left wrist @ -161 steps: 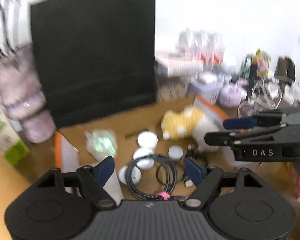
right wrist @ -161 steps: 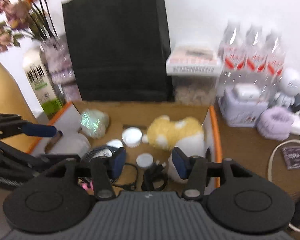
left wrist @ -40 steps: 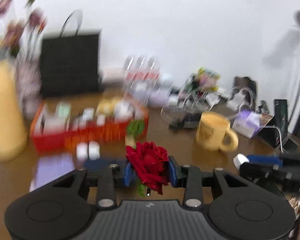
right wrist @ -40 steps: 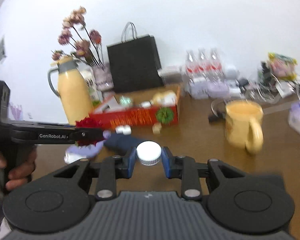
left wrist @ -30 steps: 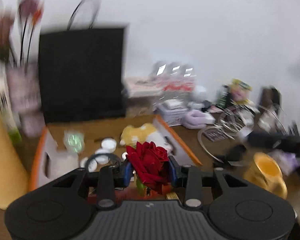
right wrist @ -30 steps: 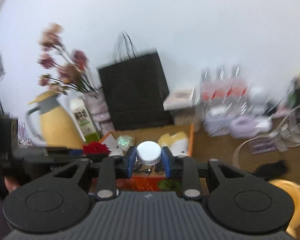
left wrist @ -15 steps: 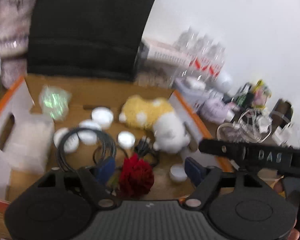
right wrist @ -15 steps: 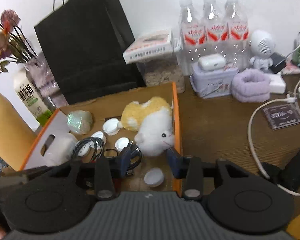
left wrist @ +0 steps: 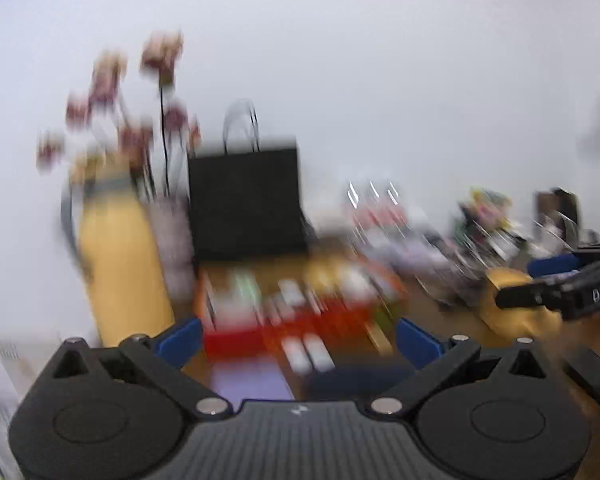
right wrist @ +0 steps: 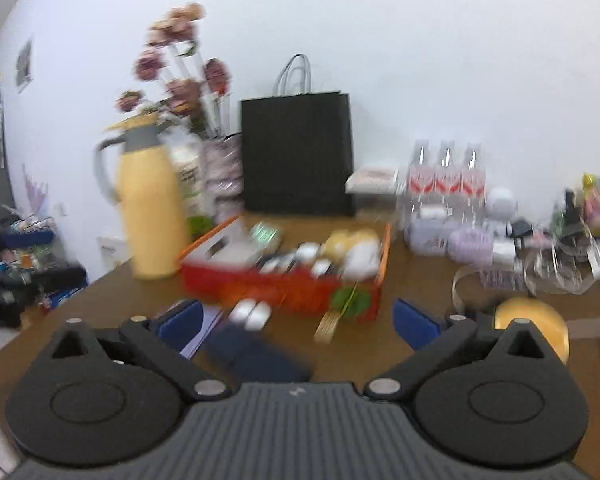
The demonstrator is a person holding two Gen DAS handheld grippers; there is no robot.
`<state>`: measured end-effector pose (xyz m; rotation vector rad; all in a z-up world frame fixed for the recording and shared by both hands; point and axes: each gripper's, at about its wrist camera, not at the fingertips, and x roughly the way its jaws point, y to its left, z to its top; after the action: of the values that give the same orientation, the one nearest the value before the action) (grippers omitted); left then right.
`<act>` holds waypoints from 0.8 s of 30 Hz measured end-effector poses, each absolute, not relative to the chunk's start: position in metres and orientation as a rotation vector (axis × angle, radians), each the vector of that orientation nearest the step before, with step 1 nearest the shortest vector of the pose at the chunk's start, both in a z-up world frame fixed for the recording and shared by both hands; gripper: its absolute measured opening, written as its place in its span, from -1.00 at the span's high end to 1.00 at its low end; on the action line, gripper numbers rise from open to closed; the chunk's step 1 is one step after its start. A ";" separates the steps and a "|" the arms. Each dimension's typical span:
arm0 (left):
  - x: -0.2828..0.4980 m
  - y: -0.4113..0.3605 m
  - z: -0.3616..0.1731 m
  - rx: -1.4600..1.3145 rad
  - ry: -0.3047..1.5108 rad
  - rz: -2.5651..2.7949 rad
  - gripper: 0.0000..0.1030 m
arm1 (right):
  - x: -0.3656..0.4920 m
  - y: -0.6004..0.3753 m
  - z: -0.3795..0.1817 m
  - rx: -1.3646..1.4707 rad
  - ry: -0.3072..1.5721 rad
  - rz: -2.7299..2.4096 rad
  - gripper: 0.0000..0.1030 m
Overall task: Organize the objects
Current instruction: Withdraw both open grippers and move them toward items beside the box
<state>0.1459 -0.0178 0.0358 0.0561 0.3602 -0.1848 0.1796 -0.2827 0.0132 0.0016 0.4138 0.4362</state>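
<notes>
1. My left claw (left wrist: 298,340) stands with its jaws spread as wide as they go and nothing between them; they have just been opening. My right claw (right wrist: 296,322) is the same, jaws just opened wide and empty.
2. I judge the step in hand to be the gap between a drop-off and the next pick: both claws are empty and look at the orange box (right wrist: 284,284) from the near side.
3. Ahead of the right claw, the box sits on the worktop (right wrist: 420,280), already loaded with a plush toy (right wrist: 354,250), some white lids and a cable; the blur keeps me from naming more.
4. Loose things lie between my claws and the box: a dark blue pouch (right wrist: 256,354) just ahead of the right claw and slightly left, two small white pieces (right wrist: 252,312) beyond it, touching or almost touching the box front, and a green sprig (right wrist: 350,300) against the box's right corner.
5. A yellow mug (right wrist: 534,322) stands just right of the right claw's right finger.
6. The next move, I reckon, calls for picking one loose thing, the pouch being nearest, and closing on it squarely.
7. The left view is too smeared to place anything finely.
</notes>
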 end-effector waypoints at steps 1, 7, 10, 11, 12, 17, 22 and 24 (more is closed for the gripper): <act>0.130 -0.016 0.020 -0.023 0.443 -0.196 -0.98 | 0.154 -0.283 0.002 0.013 0.418 0.431 -1.00; 0.071 -0.009 -0.031 -0.109 0.730 -0.229 -0.64 | 0.062 -0.280 -0.058 -0.123 0.626 0.407 -1.00; 0.070 0.005 -0.014 -0.111 0.607 -0.157 -0.69 | 0.049 -0.296 -0.048 -0.058 0.598 0.406 -1.00; 0.074 0.008 -0.012 -0.145 0.600 -0.146 -0.69 | 0.052 -0.300 -0.044 -0.022 0.575 0.394 -1.00; 0.079 0.010 -0.010 -0.182 0.606 -0.137 -0.68 | 0.057 -0.301 -0.041 -0.002 0.567 0.366 -1.00; 0.108 -0.004 -0.013 -0.188 0.596 -0.167 -0.64 | 0.082 -0.284 -0.040 -0.003 0.511 0.330 -1.00; 0.177 -0.002 -0.014 -0.079 0.546 -0.161 -0.64 | 0.135 -0.264 -0.048 -0.028 0.507 0.345 -0.95; 0.226 -0.003 -0.016 -0.027 0.530 -0.153 -0.56 | 0.173 -0.254 -0.048 -0.052 0.483 0.334 -0.88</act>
<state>0.2260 -0.0031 -0.0159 -0.0267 0.5297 -0.1528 0.1725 -0.2543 -0.0485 -0.0524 0.4833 0.3339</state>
